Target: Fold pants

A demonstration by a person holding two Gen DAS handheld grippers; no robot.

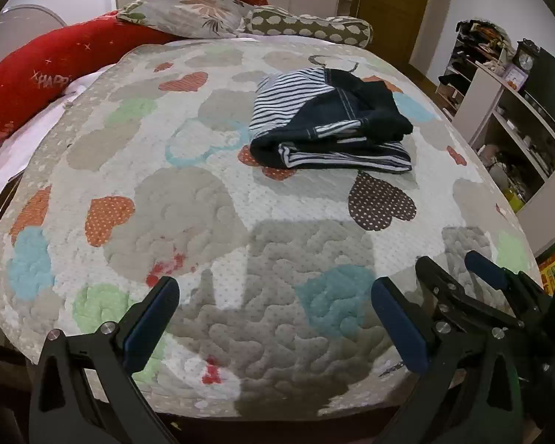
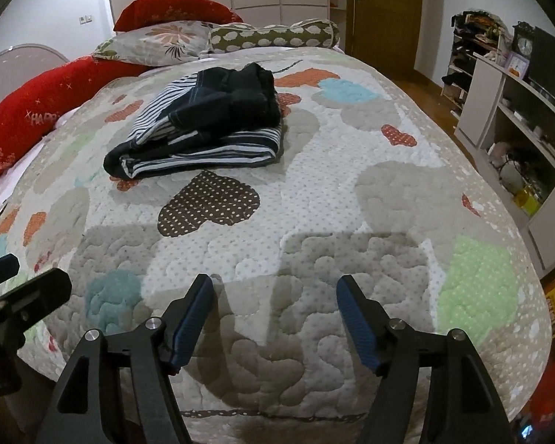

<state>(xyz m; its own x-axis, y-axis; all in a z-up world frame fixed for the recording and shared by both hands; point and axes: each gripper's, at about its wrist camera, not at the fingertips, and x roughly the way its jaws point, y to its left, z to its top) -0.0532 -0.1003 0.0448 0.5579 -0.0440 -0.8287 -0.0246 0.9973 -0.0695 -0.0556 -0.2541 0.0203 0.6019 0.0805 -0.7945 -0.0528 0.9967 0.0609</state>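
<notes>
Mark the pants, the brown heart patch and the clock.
pants (image 2: 203,125): right wrist view, dark upper fold.
brown heart patch (image 2: 209,203): right wrist view, its middle.
clock (image 2: 524,45): right wrist view, its face.

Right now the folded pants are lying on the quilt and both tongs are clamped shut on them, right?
Not quite. The pants do lie on the quilt, but both tongs, left and right, are open and empty, as each wrist view shows.

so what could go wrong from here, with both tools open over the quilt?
1. The pants lie bunched, navy and striped layers overlapping; a pinch could catch only one layer and undo the bundle.
2. Left tool and right tool sit close together, so they may collide reaching in.
3. The quilt is puffy; pads could snag it along with the cloth.
</notes>
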